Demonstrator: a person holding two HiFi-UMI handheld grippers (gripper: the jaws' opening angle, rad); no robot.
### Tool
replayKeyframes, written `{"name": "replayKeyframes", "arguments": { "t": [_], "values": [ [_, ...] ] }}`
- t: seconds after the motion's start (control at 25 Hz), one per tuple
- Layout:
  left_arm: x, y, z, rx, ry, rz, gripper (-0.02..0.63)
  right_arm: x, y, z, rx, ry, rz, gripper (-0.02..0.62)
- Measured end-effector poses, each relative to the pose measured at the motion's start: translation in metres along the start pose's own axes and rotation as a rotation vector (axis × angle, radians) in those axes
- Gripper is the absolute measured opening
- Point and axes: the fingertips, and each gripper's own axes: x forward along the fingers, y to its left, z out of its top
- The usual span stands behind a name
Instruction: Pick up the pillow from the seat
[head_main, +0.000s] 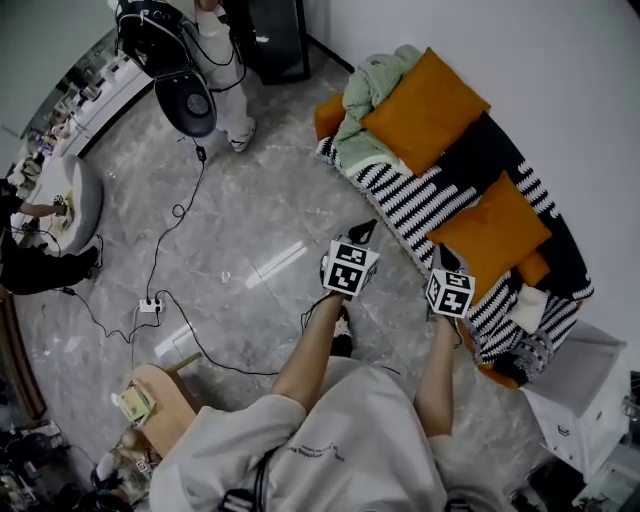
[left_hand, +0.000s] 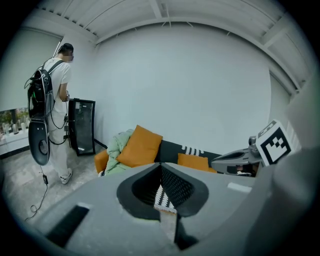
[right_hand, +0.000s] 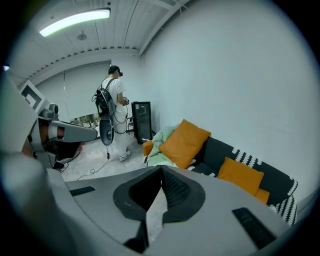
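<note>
**Both grippers shut and empty, pillows ahead on the sofa**

The left gripper (left_hand: 161, 166) has its jaws closed tip to tip, with nothing between them. The right gripper (right_hand: 162, 169) is the same – jaws fully together, holding nothing. In the head view both are held out side by side over the floor, the left gripper (head_main: 362, 233) and right gripper (head_main: 440, 258) pointing toward the sofa (head_main: 400, 200), short of touching it.

Two orange pillows lie on that sofa. The small pillow (head_main: 490, 232) rests on the seat just beyond the right jaws; the big pillow (head_main: 425, 110) is farther ahead, propped against a green blanket (head_main: 365, 95).

In the left gripper view, the big pillow (left_hand: 140, 146) sits above and left of the jaw tips, and the small pillow (left_hand: 192, 161) just right of them. In the right gripper view, the big pillow (right_hand: 184, 142) stands just above the tips, slightly right – the small pillow (right_hand: 241, 175) is well to their right.

Left of both jaws, past the sofa's end, a person (right_hand: 114, 100) in white stands by a black cabinet (right_hand: 141, 121)
</note>
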Motion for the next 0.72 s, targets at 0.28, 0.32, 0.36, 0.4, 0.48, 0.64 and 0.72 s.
{"name": "replayKeyframes", "arguments": {
  "t": [0.28,0.32,0.36,0.4,0.48,0.64,0.72],
  "values": [
    [0.029,0.019,0.023,0.036,0.011,-0.024,0.011,0.028,-0.009,0.016,0.014,0.007,-0.021,0.006],
    [0.033,0.019,0.024,0.054,0.019,-0.031,0.011,0.031,-0.013,0.016,0.036,0.007,-0.022,0.006],
    [0.035,0.020,0.026,0.075,0.024,-0.035,0.011,0.035,-0.016,0.017,0.060,0.004,-0.021,0.006],
    [0.038,0.023,0.028,0.094,0.025,-0.034,0.011,0.039,-0.018,0.020,0.078,-0.001,-0.019,0.006],
    [0.042,0.029,0.038,0.109,0.020,-0.023,0.011,0.047,-0.019,0.028,0.085,-0.010,-0.013,0.006],
    [0.059,0.042,0.053,0.104,0.016,-0.002,0.011,0.070,-0.022,0.039,0.049,-0.006,0.000,0.006],
    [0.073,0.046,0.055,0.095,0.017,0.005,0.011,0.084,-0.029,0.043,0.044,-0.001,0.005,0.006]
  ]
}}
